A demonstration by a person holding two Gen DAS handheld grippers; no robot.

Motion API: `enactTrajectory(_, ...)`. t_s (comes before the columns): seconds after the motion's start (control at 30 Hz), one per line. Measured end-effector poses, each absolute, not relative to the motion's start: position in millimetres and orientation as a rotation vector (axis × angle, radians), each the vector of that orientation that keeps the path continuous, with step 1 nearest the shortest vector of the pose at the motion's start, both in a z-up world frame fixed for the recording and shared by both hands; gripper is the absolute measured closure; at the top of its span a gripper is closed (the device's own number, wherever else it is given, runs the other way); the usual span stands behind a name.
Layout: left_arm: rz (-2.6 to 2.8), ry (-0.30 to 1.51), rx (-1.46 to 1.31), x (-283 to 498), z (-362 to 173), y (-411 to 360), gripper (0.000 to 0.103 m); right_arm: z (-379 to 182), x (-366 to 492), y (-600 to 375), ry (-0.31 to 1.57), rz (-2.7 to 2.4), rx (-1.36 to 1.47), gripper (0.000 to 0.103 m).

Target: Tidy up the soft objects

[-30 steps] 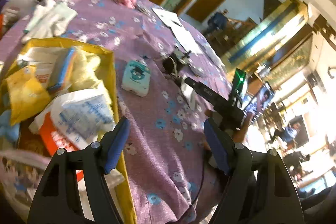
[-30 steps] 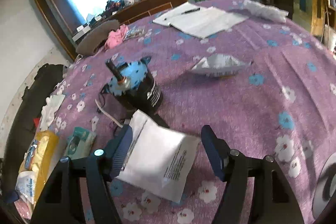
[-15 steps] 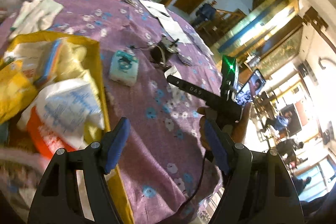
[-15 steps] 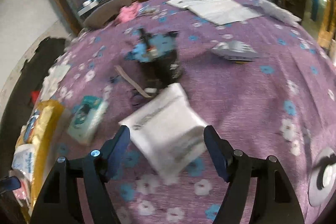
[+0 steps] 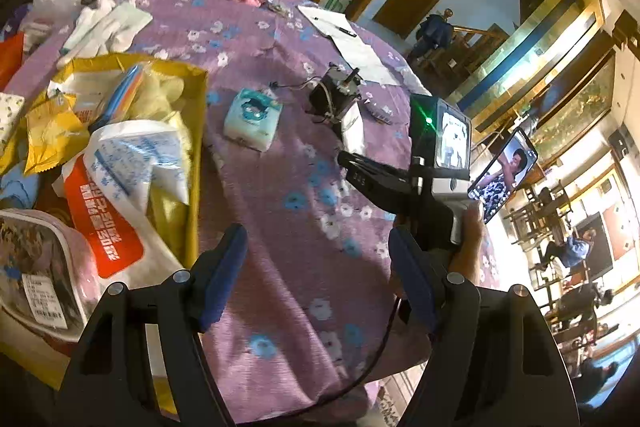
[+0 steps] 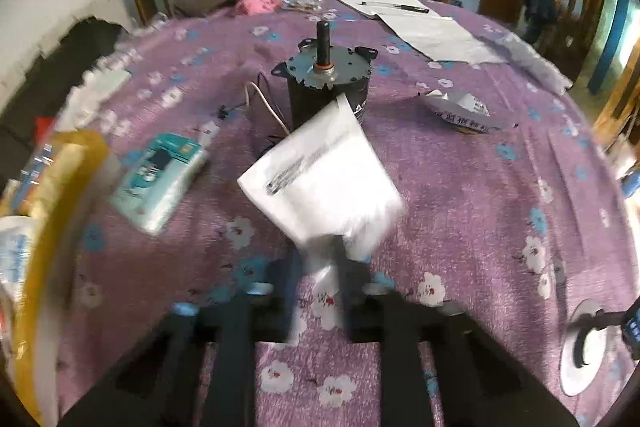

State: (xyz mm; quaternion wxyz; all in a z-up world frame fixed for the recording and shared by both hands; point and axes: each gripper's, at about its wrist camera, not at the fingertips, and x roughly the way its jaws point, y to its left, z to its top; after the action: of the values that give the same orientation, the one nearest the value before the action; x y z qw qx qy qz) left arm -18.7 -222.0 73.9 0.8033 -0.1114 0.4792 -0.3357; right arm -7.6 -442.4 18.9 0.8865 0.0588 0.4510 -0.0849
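Tabletop: a purple flowered cloth [image 6: 460, 187] is covering the whole surface.
Yellow box: a yellow box [image 5: 192, 163] is sitting at the tabletop's left edge, holding packets, among them a white and red bag [image 5: 120, 195].
Left gripper: the left gripper [image 5: 316, 279] is hovering over bare cloth beside the box, its jaws spread wide with nothing between them.
Right gripper: the right gripper [image 6: 320, 283] is reaching in from the near edge, its jaws closing on the lower corner of a white pouch [image 6: 324, 175]; the fingers are blurred.
White pouch: it is tilting up off the cloth near the tabletop's middle, its top edge in front of the motor.
Tissue pack: a teal tissue pack [image 6: 160, 179] is lying between the box and the pouch.
Motor: a small black motor [image 6: 324, 83] is standing upright behind the pouch.
Silver packet: a crumpled silver packet [image 6: 464, 111] is lying right of the motor.
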Motion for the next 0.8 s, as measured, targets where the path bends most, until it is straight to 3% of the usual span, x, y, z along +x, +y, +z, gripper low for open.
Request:
enactTrajectory(0.33, -0.615, 1.033, -0.128, -12.0, 67.5, -260.0, 0.029, 32.0, -42.7, -480.3, 0.774, 0.002, 0.319, 0.099)
enactTrajectory(0.8, -0.507, 1.125, -0.185, 15.7, 39.8, -263.2, 0.029, 21.5, -39.0, -475.4, 0.816, 0.06, 0.377, 0.099)
